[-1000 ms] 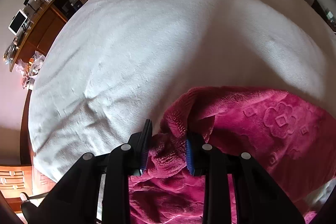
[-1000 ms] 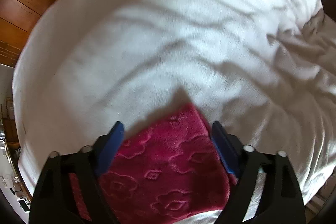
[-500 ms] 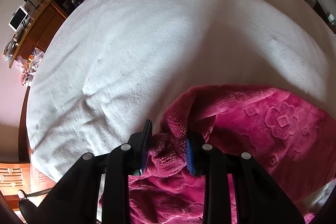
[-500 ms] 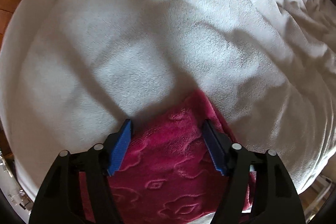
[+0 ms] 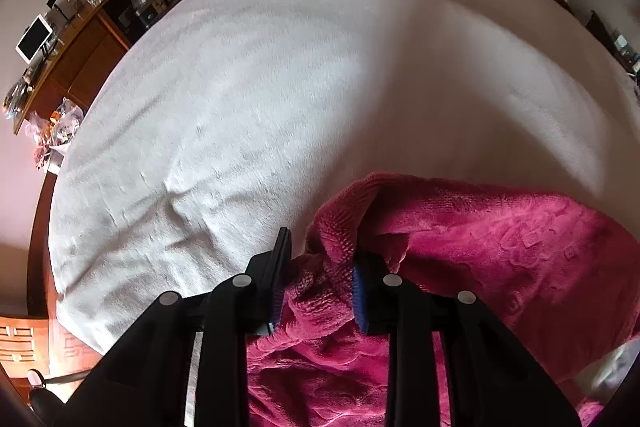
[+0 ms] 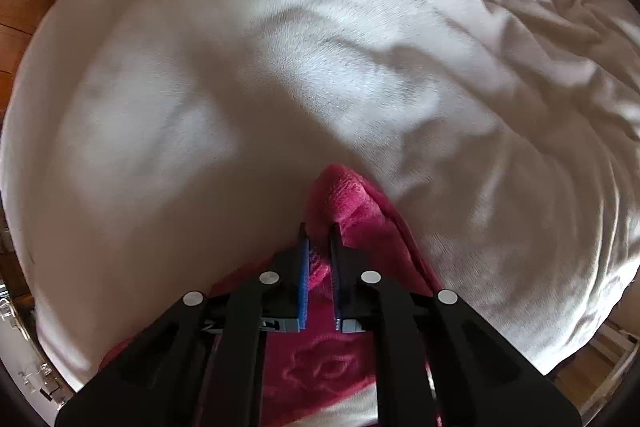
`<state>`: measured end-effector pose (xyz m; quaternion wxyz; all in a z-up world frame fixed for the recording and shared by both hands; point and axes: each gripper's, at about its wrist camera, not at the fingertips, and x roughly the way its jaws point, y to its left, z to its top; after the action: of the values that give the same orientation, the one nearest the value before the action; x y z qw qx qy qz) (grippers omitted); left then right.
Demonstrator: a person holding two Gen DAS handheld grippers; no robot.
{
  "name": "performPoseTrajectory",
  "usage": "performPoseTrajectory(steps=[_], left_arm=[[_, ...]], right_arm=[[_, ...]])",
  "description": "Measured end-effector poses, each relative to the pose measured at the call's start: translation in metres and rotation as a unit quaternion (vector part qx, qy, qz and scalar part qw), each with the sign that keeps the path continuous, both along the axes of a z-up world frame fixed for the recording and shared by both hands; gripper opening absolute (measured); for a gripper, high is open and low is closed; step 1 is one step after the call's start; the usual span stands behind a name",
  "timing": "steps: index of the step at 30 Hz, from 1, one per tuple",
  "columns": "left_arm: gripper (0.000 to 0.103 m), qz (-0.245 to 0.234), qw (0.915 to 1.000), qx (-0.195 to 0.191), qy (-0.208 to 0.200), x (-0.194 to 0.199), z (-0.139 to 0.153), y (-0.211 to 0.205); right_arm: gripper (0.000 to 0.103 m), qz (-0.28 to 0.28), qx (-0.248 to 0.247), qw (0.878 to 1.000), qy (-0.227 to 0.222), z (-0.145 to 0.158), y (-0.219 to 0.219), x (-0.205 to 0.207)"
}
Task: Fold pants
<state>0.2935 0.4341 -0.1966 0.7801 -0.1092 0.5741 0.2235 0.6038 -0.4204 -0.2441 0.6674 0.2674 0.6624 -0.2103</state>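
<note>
The pink fleece pants (image 5: 500, 267) are lying on the white bed (image 5: 320, 87). The left hand-held gripper (image 5: 320, 263) has a bunched edge clamped, and the right hand-held gripper (image 6: 319, 239) just pinched closed on a corner.

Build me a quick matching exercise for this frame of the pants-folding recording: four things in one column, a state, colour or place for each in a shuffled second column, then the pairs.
Things:
1. left gripper
2. right gripper
3. fleece pants
4. white blanket

States, colours and places:
A. spread over the bed under everything
B. magenta, embossed with flowers
C. jaws nearly together, pinching a pointed corner of fabric
D. jaws parted around a thick bunch of fabric, clamped on it

Pairs: 1-D, 2-C, 3-B, 4-A
</note>
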Motion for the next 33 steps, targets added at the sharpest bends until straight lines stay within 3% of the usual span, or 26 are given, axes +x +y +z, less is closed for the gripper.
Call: performPoseTrajectory(steps=[10, 19, 33], left_arm=[[0.024, -0.035, 0.9988, -0.010, -0.033, -0.022, 0.019, 0.003], [0.023, -0.070, 0.9951, -0.017, -0.068, -0.052, 0.045, 0.015], [0.023, -0.120, 0.9856, -0.034, -0.114, -0.119, 0.071, 0.020]], right_arm=[[0.006, -0.030, -0.003, 0.997, -0.072, 0.069, -0.005, -0.088], [0.006, -0.052, -0.048, 0.991, -0.118, 0.114, -0.010, -0.168], [0.005, -0.112, -0.091, 0.980, -0.140, 0.143, -0.010, -0.297]])
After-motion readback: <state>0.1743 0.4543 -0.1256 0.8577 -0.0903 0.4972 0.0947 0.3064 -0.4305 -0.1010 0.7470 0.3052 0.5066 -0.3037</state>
